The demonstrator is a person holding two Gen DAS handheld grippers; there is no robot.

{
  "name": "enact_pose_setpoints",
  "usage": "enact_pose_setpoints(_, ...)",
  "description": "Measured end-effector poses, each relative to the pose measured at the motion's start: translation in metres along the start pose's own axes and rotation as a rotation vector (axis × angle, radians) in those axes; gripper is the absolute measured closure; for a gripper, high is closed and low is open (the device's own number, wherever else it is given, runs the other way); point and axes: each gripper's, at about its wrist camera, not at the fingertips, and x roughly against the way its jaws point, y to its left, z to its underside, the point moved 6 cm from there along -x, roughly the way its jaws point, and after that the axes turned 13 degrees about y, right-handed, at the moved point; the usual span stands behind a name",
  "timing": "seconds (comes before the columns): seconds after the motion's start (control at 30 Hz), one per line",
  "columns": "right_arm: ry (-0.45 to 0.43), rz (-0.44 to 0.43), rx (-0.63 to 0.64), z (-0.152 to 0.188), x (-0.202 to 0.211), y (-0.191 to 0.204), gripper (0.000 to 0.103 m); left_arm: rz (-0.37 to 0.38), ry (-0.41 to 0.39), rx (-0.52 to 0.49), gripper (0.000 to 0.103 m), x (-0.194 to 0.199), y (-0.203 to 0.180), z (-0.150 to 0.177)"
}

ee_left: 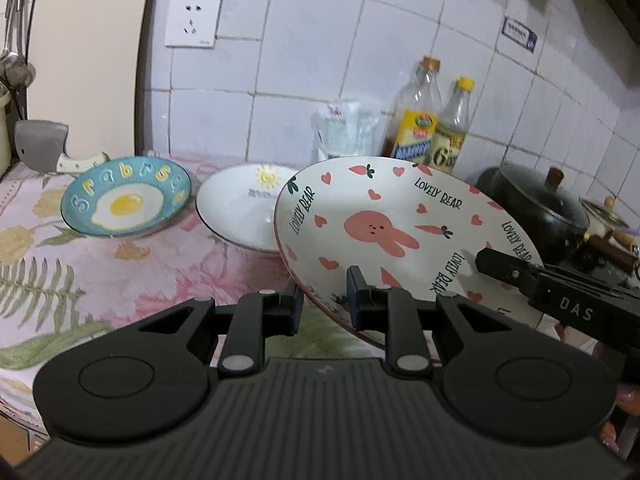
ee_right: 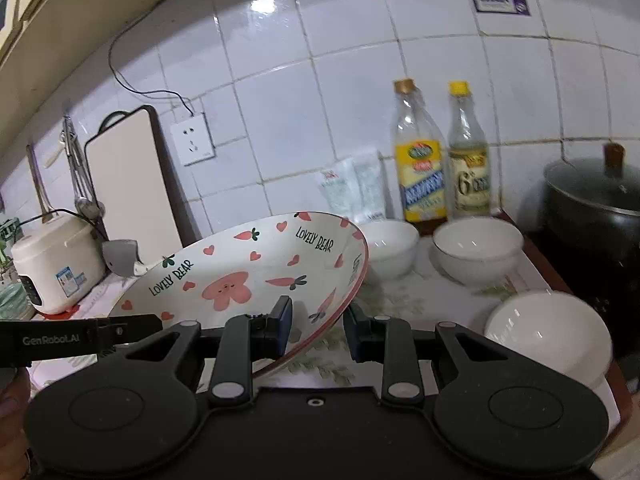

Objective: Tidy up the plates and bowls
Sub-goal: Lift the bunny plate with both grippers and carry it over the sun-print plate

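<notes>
White "LOVELY BEAR" plate (ee_left: 400, 236) with pink rabbit, lifted tilted above the floral counter cloth (ee_left: 120, 272) — left gripper (ee_left: 326, 300) and right gripper (ee_right: 316, 330) each clamp opposite rims; white bowls (ee_right: 476, 248) stand behind.

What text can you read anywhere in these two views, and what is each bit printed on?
"LOVELY BEAR": repeated around the bunny plate.
"DAS": on the right gripper body, left wrist view.
"GenRobot.AI": on the left gripper body, right wrist view.
"6": large numeral on the yellow-capped bottle label; the rest is blurred.
Unreadable: oil bottle label, wall sticker, white pouch, blue egg plate lettering.
</notes>
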Motion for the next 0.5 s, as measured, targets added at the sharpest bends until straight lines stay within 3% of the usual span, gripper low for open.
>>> enact_pose_setpoints(0.5,0.036,-0.069,0.043,-0.039,-0.060,0.032,0.070,-0.002,0.005,0.094,0.083,-0.025,0.060,-0.036)
